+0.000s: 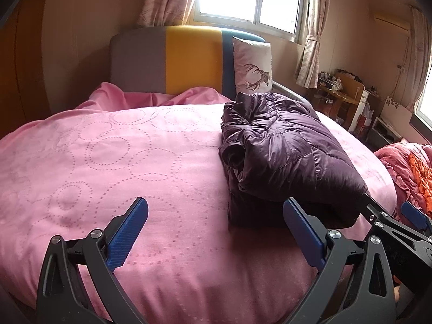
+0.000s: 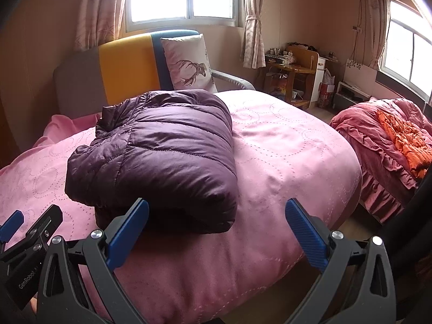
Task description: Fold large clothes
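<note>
From the left wrist, the left tongs (image 1: 216,232) are standing spread and empty over the pink bed (image 1: 108,156), beside the folded purple jacket (image 1: 283,156). From the right wrist, the right tongs (image 2: 216,232) are likewise gaping, clear of it, likely because folding looks finished.

The jacket (image 2: 162,156) is quilted cloth with a soft sheen, dark purple, with stitched seams. The bedspread (image 1: 108,162) is matt pink cloth with dotted rings stitched in it. The fingers (image 1: 127,235) have ribbed blue plastic pads on matt black frames with shiny metal rivets. The headboard (image 1: 189,59) looks like smooth matt fabric. The shelf (image 2: 294,73) is glossy wood.
</note>
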`<control>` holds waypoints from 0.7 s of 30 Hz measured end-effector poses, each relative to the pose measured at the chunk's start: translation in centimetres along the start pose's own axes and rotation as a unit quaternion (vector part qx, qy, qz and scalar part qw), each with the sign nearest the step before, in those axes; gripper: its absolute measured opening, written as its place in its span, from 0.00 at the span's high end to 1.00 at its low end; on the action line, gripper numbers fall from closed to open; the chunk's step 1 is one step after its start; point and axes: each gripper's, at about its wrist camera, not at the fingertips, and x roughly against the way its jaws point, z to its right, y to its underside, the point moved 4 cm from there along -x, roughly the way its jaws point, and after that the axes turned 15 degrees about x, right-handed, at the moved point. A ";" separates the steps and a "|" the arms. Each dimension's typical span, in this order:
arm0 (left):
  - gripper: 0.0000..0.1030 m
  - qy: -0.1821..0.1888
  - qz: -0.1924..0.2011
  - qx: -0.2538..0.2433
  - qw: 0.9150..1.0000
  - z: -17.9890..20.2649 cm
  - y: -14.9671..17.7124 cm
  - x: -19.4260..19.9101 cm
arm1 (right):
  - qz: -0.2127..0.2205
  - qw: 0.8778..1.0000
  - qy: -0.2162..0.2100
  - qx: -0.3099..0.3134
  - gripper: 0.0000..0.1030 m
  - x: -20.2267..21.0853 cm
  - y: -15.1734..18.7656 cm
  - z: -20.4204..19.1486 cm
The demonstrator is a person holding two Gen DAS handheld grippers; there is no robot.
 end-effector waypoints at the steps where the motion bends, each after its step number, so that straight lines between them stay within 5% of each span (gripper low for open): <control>1: 0.04 -0.005 0.001 0.003 1.000 -0.1 -0.1 0.0 | 0.001 1.000 0.003 0.002 0.02 0.0 -0.1 -0.1; 21: 0.04 -0.022 0.010 -0.001 1.000 -0.4 0.5 -0.2 | 0.034 0.999 0.020 0.016 0.02 0.1 0.1 -1.1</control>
